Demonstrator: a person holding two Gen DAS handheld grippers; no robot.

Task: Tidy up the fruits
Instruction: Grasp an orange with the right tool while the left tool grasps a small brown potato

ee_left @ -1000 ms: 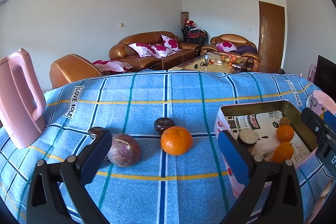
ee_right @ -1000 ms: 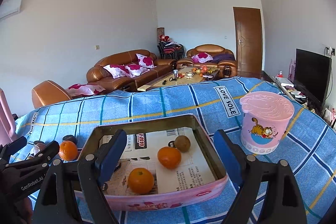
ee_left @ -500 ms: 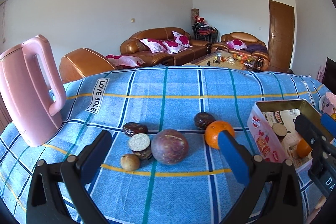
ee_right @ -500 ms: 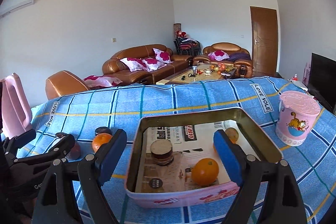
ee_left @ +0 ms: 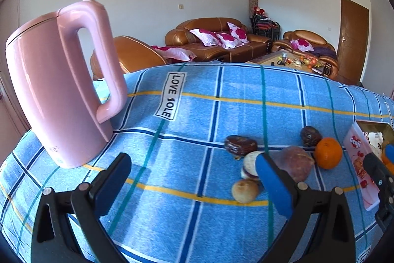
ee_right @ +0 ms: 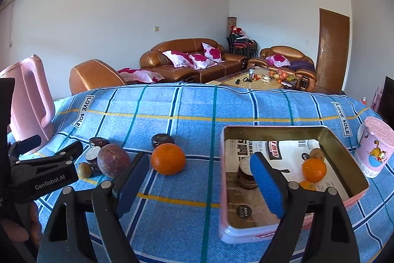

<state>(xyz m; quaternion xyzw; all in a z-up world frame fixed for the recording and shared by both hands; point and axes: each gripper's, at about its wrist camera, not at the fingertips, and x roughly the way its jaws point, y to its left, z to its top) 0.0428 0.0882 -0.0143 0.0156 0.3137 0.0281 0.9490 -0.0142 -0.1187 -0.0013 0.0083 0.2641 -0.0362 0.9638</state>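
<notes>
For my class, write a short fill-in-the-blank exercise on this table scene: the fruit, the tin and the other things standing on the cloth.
1. The orange on the cloth lies to the ____ of the tin in the right wrist view.
2. The tall kettle is ____ in colour.
3. The words on the cloth label read LOVE ____.
4. The cup beside the tin shows a cartoon ____.

Missing words: left; pink; SOLE; cat

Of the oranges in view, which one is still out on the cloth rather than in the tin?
The large orange beside the dark fruit, left of the tin. The other whole orange lies inside the tin on the printed paper.
</notes>
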